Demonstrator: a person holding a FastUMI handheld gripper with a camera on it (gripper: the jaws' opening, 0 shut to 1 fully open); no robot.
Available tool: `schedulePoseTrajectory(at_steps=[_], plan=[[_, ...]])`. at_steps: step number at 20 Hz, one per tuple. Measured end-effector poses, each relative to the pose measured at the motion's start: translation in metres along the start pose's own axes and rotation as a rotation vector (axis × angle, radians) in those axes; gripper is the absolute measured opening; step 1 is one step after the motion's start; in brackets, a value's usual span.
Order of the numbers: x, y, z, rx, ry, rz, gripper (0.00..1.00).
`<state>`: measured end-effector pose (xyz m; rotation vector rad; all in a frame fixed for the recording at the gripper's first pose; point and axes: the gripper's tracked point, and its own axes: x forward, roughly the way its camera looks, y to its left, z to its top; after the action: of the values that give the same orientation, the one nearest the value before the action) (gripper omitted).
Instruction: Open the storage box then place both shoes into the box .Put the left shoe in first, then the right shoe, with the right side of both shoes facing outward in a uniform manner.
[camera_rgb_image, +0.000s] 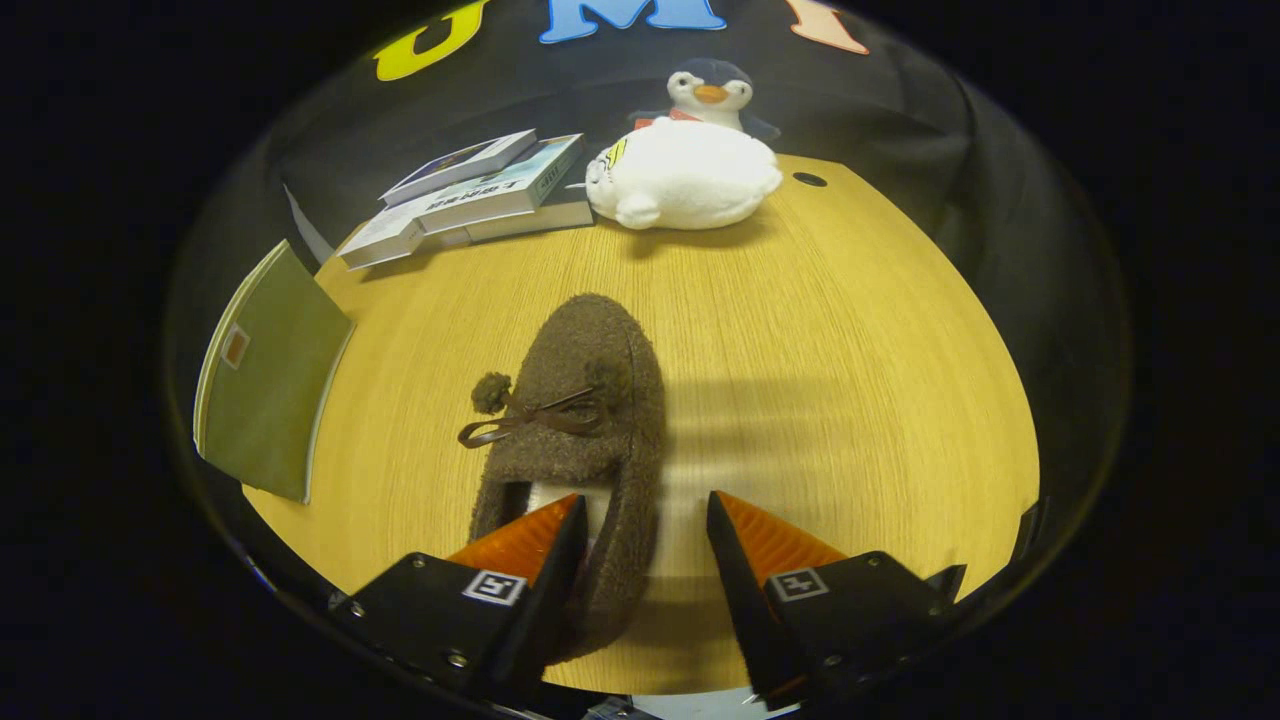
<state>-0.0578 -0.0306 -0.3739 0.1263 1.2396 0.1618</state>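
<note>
Wood-grain tabletop (850, 330), round-edged, black cloth wall behind.

Item 1: brown fleece shoe (585, 420), a slipper with a ribbon bow and pompoms, lying toe away from me. Its heel end sits between and under my fingers; the heel-side wall runs just inside the left finger.

Item 2: tongs (645, 525), spread apart, nothing clamped. The left finger overlaps the shoe's opening; the right finger stands clear of the shoe, over bare wood (a visible gap remains there).

Item 3: stack of books (480, 195), far left of the tabletop.

Item 4: green folder (265, 385), at the left rim, well apart from the shoe.

Item 5: white plush toy (685, 175) with a penguin plush (710, 90) behind it, beyond the shoe's toe.

Assessment: I judge this the approach to a grasp on the shoe's side wall. Risks: soft fleece may compress and slip if I close on pile alone; an off-centre bite near the heel may let the toe droop and swing; closing with the left finger on top of the rim could push the shoe away.
</note>
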Motion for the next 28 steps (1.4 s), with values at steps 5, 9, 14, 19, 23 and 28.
schedulePoseTrajectory(at_steps=[5,9,14,19,23,28], plan=[[0.002,0.002,0.0,0.048,0.022,-0.017,0.33],[-0.003,0.001,0.002,0.237,0.042,0.029,0.02],[-0.015,0.016,0.015,0.354,0.02,0.076,0.02],[-0.04,0.045,0.034,0.391,-0.025,0.088,0.02],[-0.06,0.078,0.051,0.404,-0.054,0.109,0.02],[-0.083,0.12,0.075,0.389,-0.09,0.133,0.02]])
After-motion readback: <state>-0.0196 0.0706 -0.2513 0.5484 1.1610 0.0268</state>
